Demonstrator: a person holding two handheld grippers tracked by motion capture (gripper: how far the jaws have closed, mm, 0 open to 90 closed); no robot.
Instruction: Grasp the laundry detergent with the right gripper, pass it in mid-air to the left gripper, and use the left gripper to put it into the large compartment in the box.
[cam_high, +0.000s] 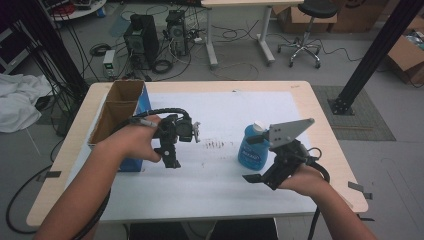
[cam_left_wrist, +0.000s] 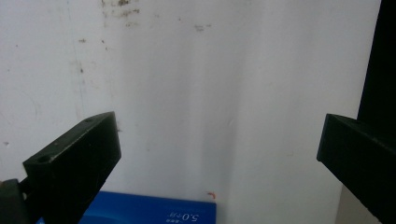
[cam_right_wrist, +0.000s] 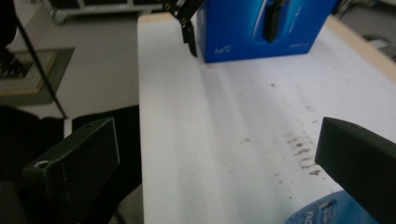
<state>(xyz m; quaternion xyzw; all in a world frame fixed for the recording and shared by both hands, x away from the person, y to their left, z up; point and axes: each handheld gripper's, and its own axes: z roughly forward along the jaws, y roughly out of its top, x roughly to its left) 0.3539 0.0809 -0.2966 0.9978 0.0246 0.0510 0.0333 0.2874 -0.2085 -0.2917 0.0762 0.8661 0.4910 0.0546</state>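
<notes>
Hovering over the white table cover (cam_high: 215, 195), both tools stood with jaws spread wide and nothing between them. The right gripper (cam_high: 255, 178) sat at about five o'clock from the blue bottle (cam_high: 252, 147), just beside it; in the right gripper view the bottle's rounded edge (cam_right_wrist: 322, 212) showed at the bottom, not yet between the jaws. The left gripper (cam_high: 170, 161) hung at three o'clock from the open cardboard box (cam_high: 120, 107) with blue sides, close to its near corner. This looked like the approach before a grasp: the next move probably called for swinging the right jaws around the bottle's body, then closing. Brown specks (cam_high: 215, 145) marked the cover between box and bottle. Beyond the table, toward twelve o'clock, stood computer towers (cam_high: 142, 40), loose cables and a stool (cam_high: 310, 30).
</notes>
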